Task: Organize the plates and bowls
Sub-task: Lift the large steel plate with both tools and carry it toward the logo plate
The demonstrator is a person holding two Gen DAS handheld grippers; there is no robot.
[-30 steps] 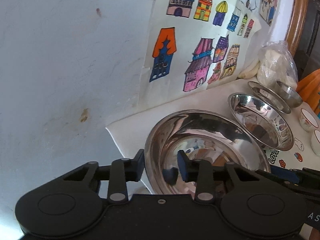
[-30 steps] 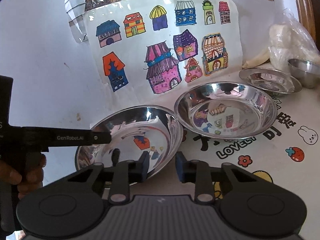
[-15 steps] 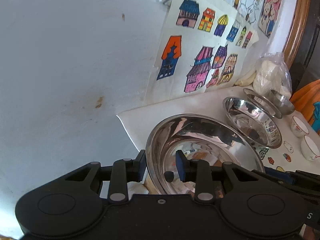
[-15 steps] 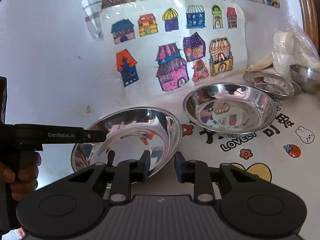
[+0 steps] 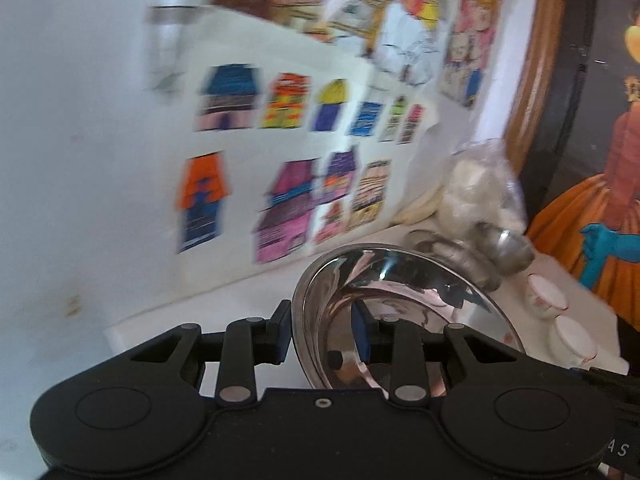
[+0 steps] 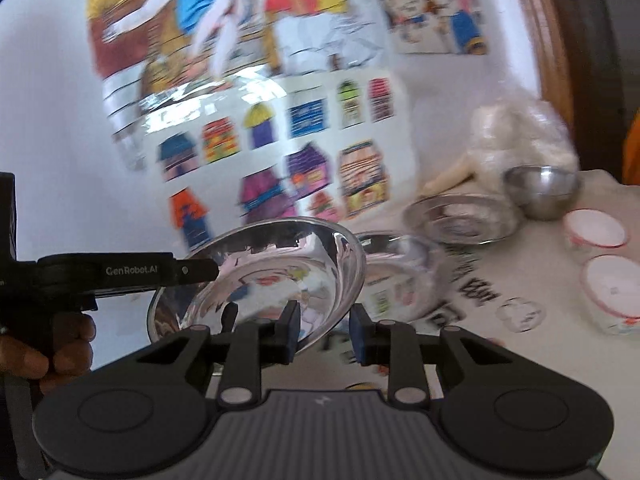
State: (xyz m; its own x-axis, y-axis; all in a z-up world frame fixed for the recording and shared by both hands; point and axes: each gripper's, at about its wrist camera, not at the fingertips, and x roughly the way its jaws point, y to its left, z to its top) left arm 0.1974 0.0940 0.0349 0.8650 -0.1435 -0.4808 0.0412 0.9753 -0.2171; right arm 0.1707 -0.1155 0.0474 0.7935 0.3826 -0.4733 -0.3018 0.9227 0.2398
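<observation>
My left gripper (image 5: pixel 322 334) is shut on the near rim of a large steel bowl (image 5: pixel 404 300), one finger outside and one inside, and holds it lifted and tilted. My right gripper (image 6: pixel 323 334) is shut on the opposite rim of the same bowl (image 6: pixel 272 276); the left gripper's arm shows at the bowl's left rim. Beyond it on the table sit a second steel bowl (image 6: pixel 400 272), a shallow steel plate (image 6: pixel 460 216) and a small steel bowl (image 6: pixel 542 190). Both views are motion-blurred.
Two white cups with red rims (image 6: pixel 596 232) (image 6: pixel 612 288) stand at the right on the printed tablecloth (image 6: pixel 500 320). A plastic bag (image 6: pixel 520 136) leans against the back wall, which carries drawings of houses (image 6: pixel 300 168). A wooden frame (image 5: pixel 536 60) borders the right.
The large bowl has been lifted off the table by both grippers and carried right, now over the second bowl. Both cameras rose and swung right, bringing the white cups into view.
</observation>
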